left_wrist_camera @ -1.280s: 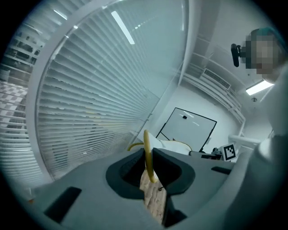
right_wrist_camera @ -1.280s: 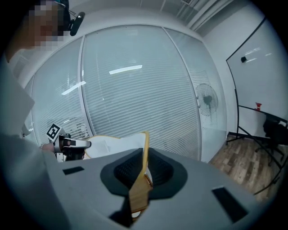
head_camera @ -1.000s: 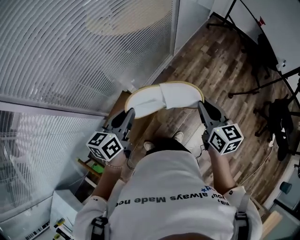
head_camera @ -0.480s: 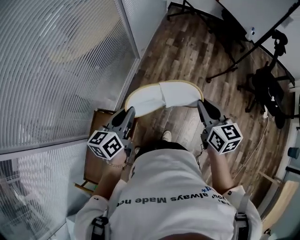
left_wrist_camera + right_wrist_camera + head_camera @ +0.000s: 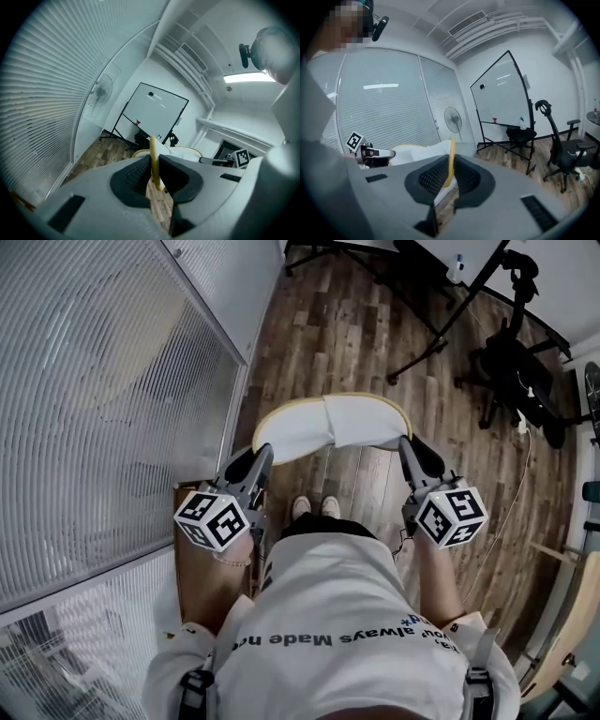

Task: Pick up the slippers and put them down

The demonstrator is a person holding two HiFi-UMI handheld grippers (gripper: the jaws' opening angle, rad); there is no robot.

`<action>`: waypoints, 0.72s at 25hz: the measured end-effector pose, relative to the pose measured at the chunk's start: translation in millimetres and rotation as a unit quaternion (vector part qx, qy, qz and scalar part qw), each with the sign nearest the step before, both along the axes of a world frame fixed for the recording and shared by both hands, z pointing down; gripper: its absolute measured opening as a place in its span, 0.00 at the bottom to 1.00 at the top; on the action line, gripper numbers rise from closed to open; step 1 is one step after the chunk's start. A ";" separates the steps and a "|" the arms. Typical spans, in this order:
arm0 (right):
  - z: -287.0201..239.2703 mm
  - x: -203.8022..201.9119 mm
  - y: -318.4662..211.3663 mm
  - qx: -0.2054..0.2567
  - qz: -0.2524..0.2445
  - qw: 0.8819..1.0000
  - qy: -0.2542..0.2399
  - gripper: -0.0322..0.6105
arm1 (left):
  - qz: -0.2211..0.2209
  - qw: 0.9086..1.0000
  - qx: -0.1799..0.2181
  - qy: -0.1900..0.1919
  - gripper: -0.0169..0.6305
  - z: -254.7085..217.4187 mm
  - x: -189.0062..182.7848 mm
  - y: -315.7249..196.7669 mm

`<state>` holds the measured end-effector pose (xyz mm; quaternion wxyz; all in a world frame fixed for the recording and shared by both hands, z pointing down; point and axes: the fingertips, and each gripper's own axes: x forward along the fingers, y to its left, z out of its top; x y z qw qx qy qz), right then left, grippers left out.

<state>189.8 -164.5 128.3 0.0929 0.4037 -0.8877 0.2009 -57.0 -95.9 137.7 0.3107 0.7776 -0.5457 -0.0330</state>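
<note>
A white slipper [image 5: 333,425] with a yellow rim hangs level above the wooden floor, in front of the person's chest in the head view. My left gripper [image 5: 263,452] is shut on its left end and my right gripper [image 5: 404,443] is shut on its right end. In the left gripper view the yellow rim [image 5: 153,161] stands pinched between the dark pads, with the slipper's white body [image 5: 180,152] beyond. The right gripper view shows the same rim [image 5: 450,164] clamped between its pads, and the white slipper [image 5: 415,152] stretching towards the left gripper's marker cube [image 5: 355,139].
A glass wall with blinds [image 5: 103,399] fills the left side. A low wooden box [image 5: 202,563] stands at the person's left, their feet [image 5: 314,507] below the slipper. A whiteboard stand [image 5: 436,324], an office chair [image 5: 511,371] and a floor cable [image 5: 511,512] lie ahead and to the right.
The person has turned away from the blinds towards the wooden floor, and both grippers swung round together with the slipper still held between them. The grips look unchanged.
</note>
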 end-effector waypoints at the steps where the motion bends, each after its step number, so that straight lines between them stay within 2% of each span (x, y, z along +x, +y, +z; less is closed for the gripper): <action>1: -0.2 1.8 -0.7 0.000 0.007 1.000 -0.002 0.11 | 0.006 1.000 0.001 -0.003 0.11 -1.3 1.1 -4.4; 5: -4.1 2.3 -2.0 -0.001 0.026 1.000 -0.002 0.11 | 0.026 1.000 0.001 -0.005 0.11 -5.9 -1.0 -15.4; 18: -11.1 -40.3 3.5 0.001 0.035 0.999 0.004 0.11 | 0.044 0.999 0.003 -0.012 0.11 -12.0 -43.9 -10.8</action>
